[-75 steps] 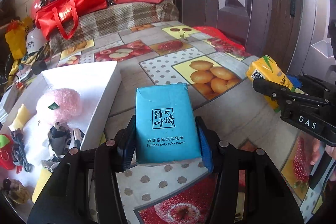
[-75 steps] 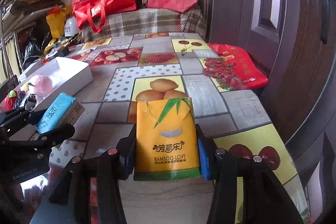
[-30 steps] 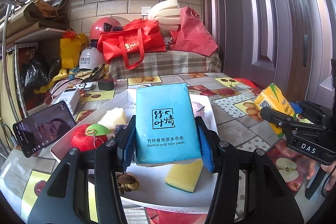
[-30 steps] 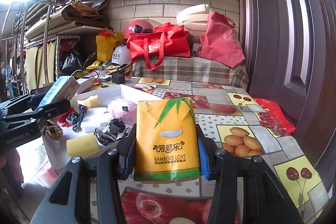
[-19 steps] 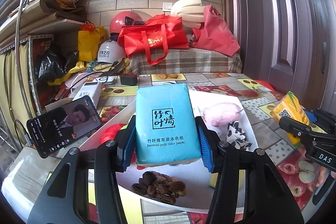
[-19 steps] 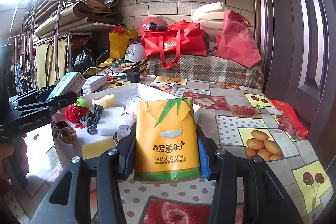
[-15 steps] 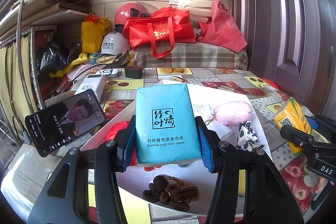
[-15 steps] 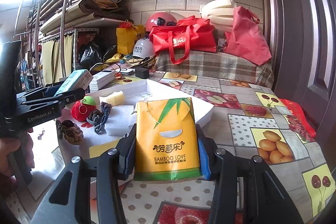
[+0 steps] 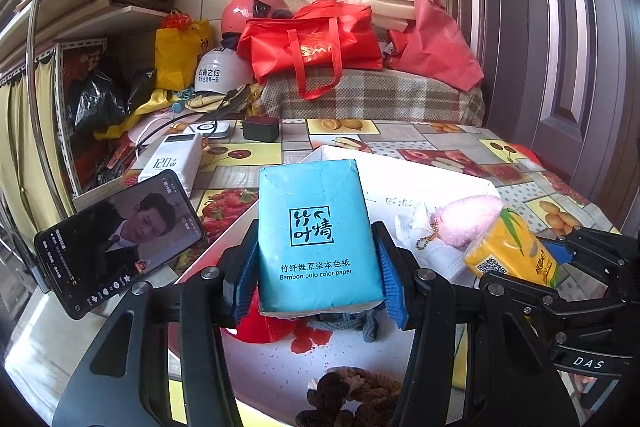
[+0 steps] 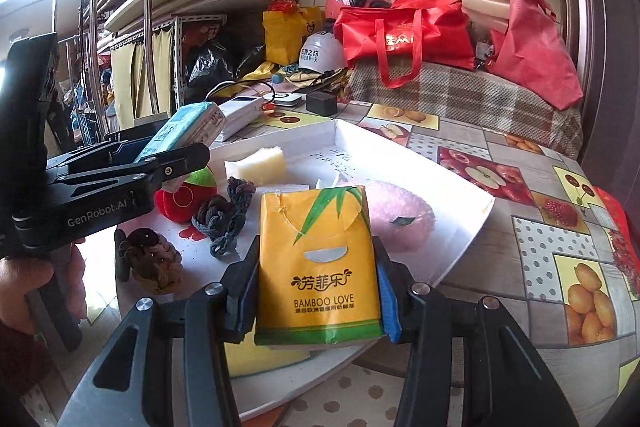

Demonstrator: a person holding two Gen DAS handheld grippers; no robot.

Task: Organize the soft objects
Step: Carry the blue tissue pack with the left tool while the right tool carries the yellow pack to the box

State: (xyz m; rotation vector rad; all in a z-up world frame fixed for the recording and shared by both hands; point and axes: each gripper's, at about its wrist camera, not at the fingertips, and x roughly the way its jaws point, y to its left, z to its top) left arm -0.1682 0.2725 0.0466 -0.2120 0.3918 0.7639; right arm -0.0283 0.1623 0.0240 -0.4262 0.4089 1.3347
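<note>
L wrist view: my left gripper (image 9: 316, 267) clamps blue tissue pack (image 9: 316, 231), held over near end of white tray (image 9: 432, 171). To do well: lower into bare spot, clear of brown knot (image 9: 352, 399). Pack hides tray middle.

R wrist view: my right gripper (image 10: 316, 291) clamps yellow tissue pack (image 10: 316, 263) above tray's near edge; set beside pink pompom (image 10: 400, 219), w/o crushing. Sponge under pack mostly hidden.

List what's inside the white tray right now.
White tray: pale sponge, red plush fruit, dark braided cord, brown knot, pink pompom, yellow sponge largely behind the yellow tissue pack. The rest is hidden.
</note>
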